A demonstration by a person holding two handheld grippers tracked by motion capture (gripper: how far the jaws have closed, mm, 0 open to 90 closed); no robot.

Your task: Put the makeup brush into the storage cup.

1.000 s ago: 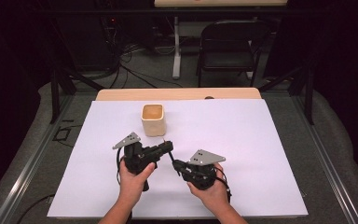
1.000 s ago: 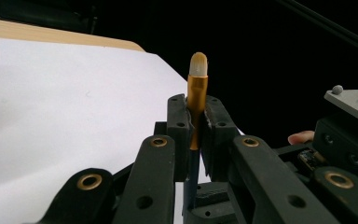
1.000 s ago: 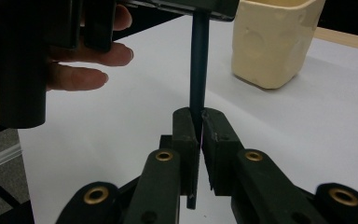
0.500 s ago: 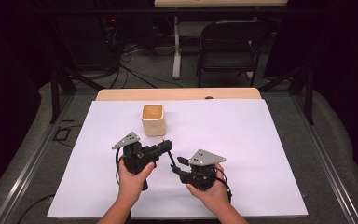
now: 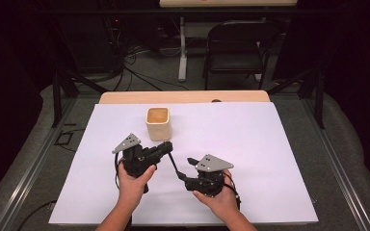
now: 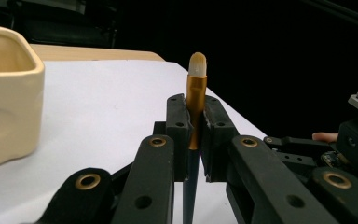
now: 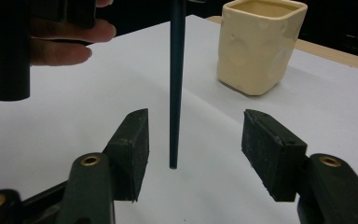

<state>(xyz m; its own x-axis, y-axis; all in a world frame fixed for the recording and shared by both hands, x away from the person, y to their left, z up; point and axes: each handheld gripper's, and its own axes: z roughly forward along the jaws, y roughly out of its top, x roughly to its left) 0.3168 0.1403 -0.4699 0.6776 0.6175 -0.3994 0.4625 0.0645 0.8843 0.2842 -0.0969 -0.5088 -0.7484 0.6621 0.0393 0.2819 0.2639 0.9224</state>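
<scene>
Left gripper view shows the left gripper (image 6: 196, 135) pinching the brush (image 6: 196, 100) while the right gripper (image 7: 193, 149), jaws just opening, has let go; dropping it in the cup (image 5: 158, 123) remains.

I see a wooden table (image 5: 183, 96) under a white sheet (image 5: 250, 144) that leaves bare wood along the far edge. On the sheet stands a cream cup (image 5: 158, 123), just beyond my left fingers (image 5: 148, 171) and farther from my right ones.
</scene>
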